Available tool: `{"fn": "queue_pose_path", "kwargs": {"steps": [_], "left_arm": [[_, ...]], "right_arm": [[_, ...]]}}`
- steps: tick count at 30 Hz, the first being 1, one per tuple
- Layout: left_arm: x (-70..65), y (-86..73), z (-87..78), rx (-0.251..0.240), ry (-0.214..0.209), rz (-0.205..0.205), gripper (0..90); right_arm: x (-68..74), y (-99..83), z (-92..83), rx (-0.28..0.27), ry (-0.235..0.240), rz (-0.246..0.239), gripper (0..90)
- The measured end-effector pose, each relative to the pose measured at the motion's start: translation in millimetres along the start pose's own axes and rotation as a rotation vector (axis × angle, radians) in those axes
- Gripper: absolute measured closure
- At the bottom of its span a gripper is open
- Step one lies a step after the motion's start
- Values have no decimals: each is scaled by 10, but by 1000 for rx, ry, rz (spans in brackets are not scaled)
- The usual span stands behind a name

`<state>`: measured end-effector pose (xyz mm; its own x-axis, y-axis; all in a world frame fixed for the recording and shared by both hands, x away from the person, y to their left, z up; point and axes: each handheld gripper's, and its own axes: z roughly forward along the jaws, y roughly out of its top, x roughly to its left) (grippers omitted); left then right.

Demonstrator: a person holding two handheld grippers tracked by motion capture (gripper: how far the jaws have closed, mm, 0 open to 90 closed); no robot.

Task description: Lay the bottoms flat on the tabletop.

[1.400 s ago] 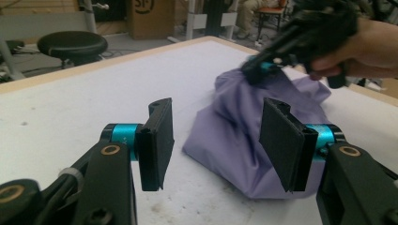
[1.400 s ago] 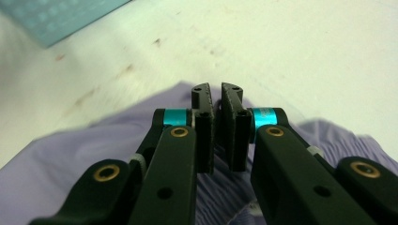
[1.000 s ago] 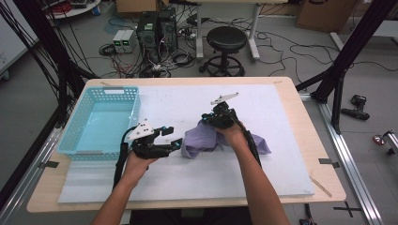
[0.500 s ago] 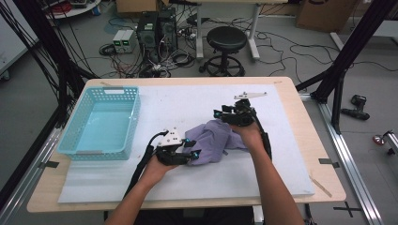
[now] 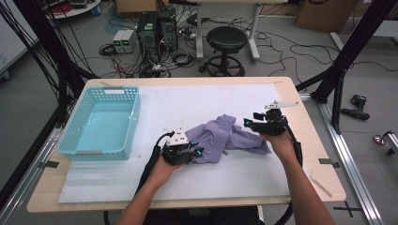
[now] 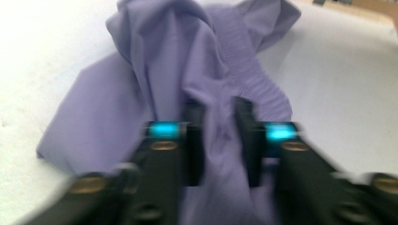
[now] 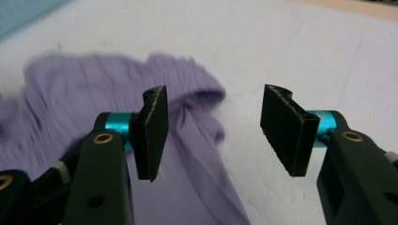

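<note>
Left tongs (image 6: 218, 136) just closing, seemingly pinching the purple cloth (image 5: 225, 138); right tongs (image 7: 216, 131) just spreading, empty.

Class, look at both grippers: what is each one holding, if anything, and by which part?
The left gripper has just closed on a bunched fold at the near edge of the purple garment. The right gripper has just opened and holds nothing; the cloth lies beneath it.
</note>
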<state>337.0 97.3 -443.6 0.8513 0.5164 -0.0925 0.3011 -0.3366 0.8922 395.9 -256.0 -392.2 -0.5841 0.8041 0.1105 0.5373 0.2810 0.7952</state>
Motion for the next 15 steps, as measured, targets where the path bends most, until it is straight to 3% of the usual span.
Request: {"fn": "queue_pose_path", "kwargs": {"steps": [1,4,5,7,9,11,13,15], "left_arm": [[35,14,-30,-40,-14,-38,840],[162,60,-103,-134,-29,-119,857],[222,72,-139,-173,-29,-158,859],[335,91,-207,-229,-20,-225,860],[449,112,-264,-254,14,-264,860],[540,101,-298,-286,51,-297,860],[659,53,-328,-298,97,-349,861],[730,17,-333,-283,133,-370,862]], "right_arm": [[-5,-37,7,14,4,-8,430],[-14,-221,105,133,23,-39,448],[-11,-265,131,148,29,-48,458],[15,-374,191,192,32,-67,547],[25,-467,221,231,26,-84,659],[22,-524,186,218,40,-88,846],[52,-553,126,227,43,-125,886],[105,-582,42,236,58,-168,894]]}}
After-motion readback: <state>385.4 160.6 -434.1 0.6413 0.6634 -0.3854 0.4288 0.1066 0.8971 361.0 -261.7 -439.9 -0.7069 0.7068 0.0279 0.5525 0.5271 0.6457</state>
